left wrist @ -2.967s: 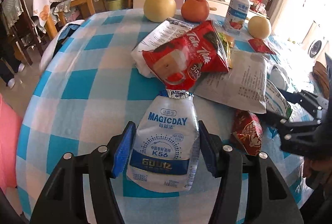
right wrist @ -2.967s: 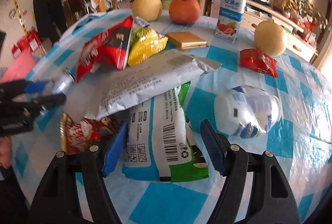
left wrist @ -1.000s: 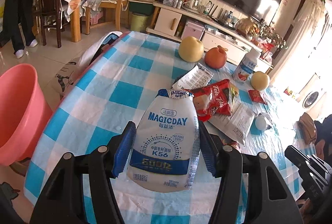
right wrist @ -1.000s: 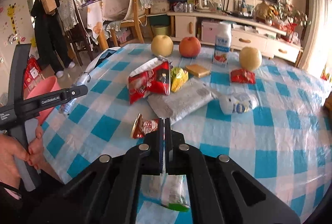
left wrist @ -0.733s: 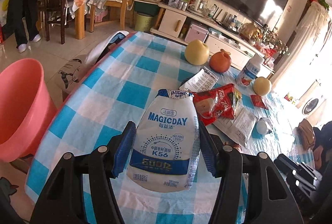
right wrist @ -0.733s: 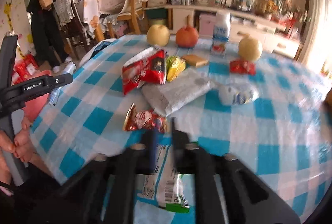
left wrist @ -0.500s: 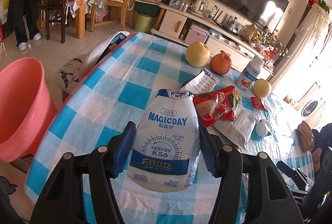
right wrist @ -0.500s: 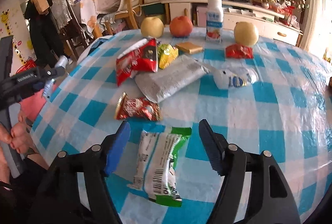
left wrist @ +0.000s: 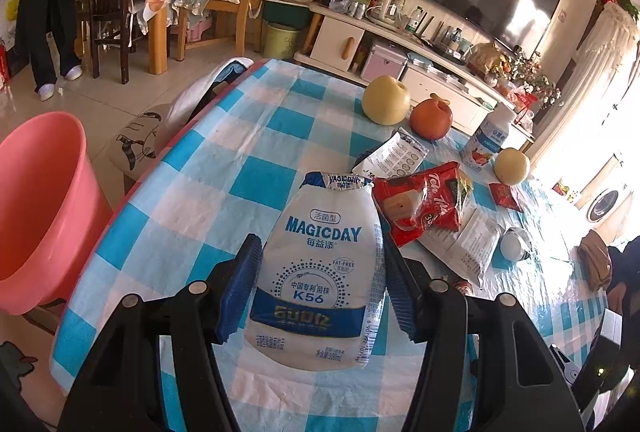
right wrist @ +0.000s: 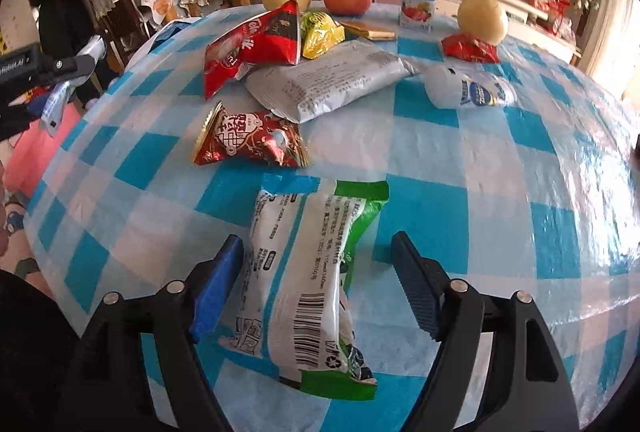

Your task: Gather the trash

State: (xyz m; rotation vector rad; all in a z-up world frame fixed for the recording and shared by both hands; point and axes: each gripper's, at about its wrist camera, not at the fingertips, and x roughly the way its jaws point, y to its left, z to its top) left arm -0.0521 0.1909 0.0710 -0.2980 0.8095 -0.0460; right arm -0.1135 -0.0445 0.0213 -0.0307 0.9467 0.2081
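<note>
1. Two grippers are working at once: my left gripper (left wrist: 318,286) is clamping a white yogurt pouch (left wrist: 320,264) between its blue pads, holding it up above the checked tablecloth (left wrist: 224,168).
2. I am judging this to be the carry step for that pouch; the pink basin (left wrist: 44,208) is sitting on the floor just off the table's left edge, and it looks like the likely place for the trash.
3. My right gripper (right wrist: 318,284) is hanging with its jaws wide apart around a green-and-white wrapper (right wrist: 308,272) lying flat on the cloth, gripping nothing.
4. Next, I am expecting to swing the pouch left over the basin and let go, while the right jaws are needing to drop and close on the wrapper.
5. Several more wrappers are lying further back, such as the red snack bag (right wrist: 252,44).
</note>
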